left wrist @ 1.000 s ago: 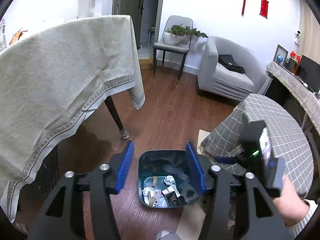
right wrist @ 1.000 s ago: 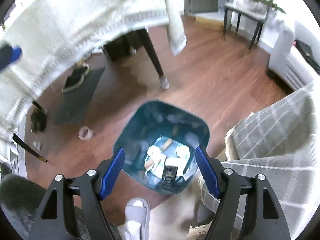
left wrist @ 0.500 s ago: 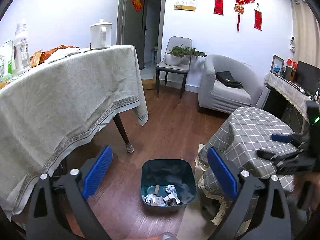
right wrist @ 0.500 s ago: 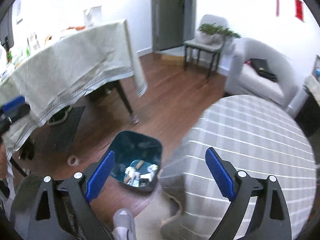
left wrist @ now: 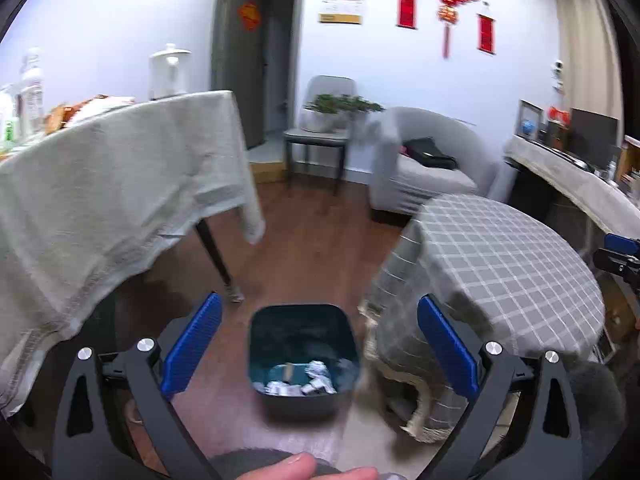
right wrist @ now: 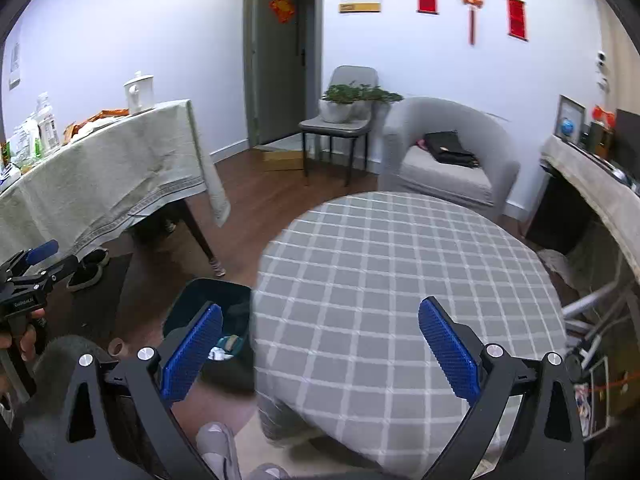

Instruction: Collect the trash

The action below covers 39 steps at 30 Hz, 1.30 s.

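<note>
A dark teal trash bin (left wrist: 302,354) stands on the wood floor with crumpled paper and wrappers (left wrist: 304,380) in its bottom. My left gripper (left wrist: 320,348) is open and empty, held high above the bin. My right gripper (right wrist: 320,350) is open and empty above the round table with the grey checked cloth (right wrist: 400,280). The bin (right wrist: 212,312) shows at the table's left edge in the right wrist view. The left gripper (right wrist: 30,276) also shows at the left there, and the right gripper's tip (left wrist: 620,254) at the right in the left wrist view.
A long table with a beige cloth (left wrist: 100,192) stands at the left with bottles and a white kettle (left wrist: 168,70). A grey armchair (right wrist: 448,156), a chair with a plant (right wrist: 344,120) and a side counter (right wrist: 600,184) stand behind. Shoes (right wrist: 86,268) lie under the long table.
Both grippers have risen and tilted up from the bin and opened wider. The right gripper has swung right to above the checked table.
</note>
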Each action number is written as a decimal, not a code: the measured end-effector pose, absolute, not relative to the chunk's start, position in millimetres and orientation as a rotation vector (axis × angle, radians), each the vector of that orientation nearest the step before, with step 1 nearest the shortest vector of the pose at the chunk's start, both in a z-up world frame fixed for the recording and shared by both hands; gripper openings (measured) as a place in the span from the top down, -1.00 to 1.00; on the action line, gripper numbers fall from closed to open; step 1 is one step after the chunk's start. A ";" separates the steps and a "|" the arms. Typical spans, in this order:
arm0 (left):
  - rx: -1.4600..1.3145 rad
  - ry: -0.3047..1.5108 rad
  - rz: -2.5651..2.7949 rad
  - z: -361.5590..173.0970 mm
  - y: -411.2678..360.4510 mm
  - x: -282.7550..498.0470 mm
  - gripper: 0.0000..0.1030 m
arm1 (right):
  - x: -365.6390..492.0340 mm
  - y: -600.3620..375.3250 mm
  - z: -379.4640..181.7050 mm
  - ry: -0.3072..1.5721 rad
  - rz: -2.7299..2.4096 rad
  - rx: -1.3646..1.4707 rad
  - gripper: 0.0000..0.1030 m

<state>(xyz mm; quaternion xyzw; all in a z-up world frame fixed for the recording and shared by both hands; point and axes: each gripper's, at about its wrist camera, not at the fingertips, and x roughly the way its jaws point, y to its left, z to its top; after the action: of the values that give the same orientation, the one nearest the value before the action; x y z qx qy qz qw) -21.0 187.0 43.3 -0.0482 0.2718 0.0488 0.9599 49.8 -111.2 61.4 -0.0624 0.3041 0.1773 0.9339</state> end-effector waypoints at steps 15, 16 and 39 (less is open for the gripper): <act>0.013 0.510 0.095 16.1 128.1 -30.1 -0.93 | 13.1 -148.3 14.7 0.616 0.382 -0.079 -0.93; 0.012 0.510 0.093 16.3 126.9 -30.3 -0.93 | 12.5 -148.5 11.1 0.616 0.385 -0.076 -0.93; -0.048 0.582 0.127 1.5 139.1 -23.5 -0.93 | 15.0 -137.9 -12.9 0.672 0.441 -0.097 -0.93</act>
<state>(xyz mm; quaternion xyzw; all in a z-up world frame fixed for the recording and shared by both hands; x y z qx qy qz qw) -23.5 139.1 1.5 -0.0234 0.2865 0.0627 0.9558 15.0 -137.9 -12.9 -0.0472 0.3271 0.2144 0.9191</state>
